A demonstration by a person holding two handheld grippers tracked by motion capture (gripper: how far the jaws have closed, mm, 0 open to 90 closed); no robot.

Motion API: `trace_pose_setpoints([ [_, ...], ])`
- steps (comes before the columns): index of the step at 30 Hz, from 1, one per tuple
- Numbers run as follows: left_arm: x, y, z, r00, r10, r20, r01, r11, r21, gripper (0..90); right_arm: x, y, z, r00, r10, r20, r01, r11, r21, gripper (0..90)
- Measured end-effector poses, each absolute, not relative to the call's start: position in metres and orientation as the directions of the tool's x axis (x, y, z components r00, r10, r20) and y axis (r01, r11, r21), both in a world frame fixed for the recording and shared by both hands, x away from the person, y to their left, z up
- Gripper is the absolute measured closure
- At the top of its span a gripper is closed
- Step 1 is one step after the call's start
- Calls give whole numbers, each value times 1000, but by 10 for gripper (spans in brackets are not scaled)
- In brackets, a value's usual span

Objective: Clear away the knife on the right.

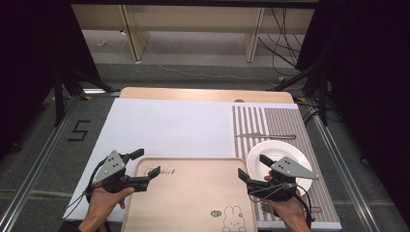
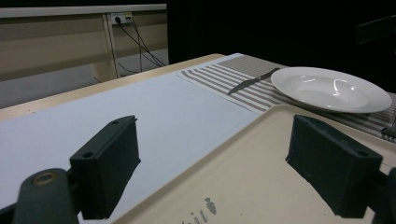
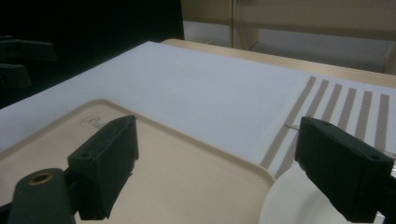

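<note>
Nearest the person: beige tray [image 1: 193,193] lies flat at the bench's near edge, rabbit print at its near right corner.

Left gripper [image 1: 143,167] at the tray's far-left corner, jaws wide apart, holding nothing. In the left gripper view the tray's rim [image 2: 243,135] runs between the two jaws: one jaw over the white sheet [image 2: 154,112], the other over the tray floor. Not yet closed on the rim.

Right gripper [image 1: 252,166] at the tray's far-right corner, jaws also wide open and empty. In the right gripper view one jaw hangs over the tray [image 3: 187,177], the other over the white plate [image 3: 289,205] just beside it.

Judgement: both grippers are lining up to grasp something, likely the tray by its opposite edges or the plate beside it. If the tray: seat each rim deep between the jaws before closing, close both together and lift level. The right jaw sits very near the plate rim, so keep it from nudging the plate.

Farther off: the plate [image 1: 280,162] rests on a striped placemat [image 1: 270,121], a knife [image 1: 266,136] beyond it, a fork [image 1: 266,207] near the mat's front edge.
</note>
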State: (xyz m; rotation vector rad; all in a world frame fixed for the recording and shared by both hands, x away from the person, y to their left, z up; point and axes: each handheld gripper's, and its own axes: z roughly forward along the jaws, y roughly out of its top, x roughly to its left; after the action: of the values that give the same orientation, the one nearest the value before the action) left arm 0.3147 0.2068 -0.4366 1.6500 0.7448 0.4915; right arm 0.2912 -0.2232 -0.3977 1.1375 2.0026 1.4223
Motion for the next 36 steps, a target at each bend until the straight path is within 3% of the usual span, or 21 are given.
trace_pose_setpoints([
  [3, 315, 209, -437, 700, 706, -110, 216, -63, 974, 158, 298, -230, -393, -549, 829, 104, 373, 131, 919, 150],
  [15, 315, 206, -436, 712, 697, -83, 209, -98, 973, 160, 335, -266, -374, -478, 874, 88, 435, 148, 888, 164],
  [17, 315, 206, -436, 715, 696, -75, 198, -98, 975, 159, 341, -271, -373, -508, 856, 97, 432, 156, 888, 163],
  [32, 314, 205, -436, 718, 694, -62, 198, -117, 973, 159, 424, -302, -365, -480, 875, 61, 628, 295, 720, 189],
  [36, 315, 203, -437, 724, 688, -59, 194, -120, 974, 159, 447, -309, -368, -492, 871, 12, 635, 350, 689, 192],
])
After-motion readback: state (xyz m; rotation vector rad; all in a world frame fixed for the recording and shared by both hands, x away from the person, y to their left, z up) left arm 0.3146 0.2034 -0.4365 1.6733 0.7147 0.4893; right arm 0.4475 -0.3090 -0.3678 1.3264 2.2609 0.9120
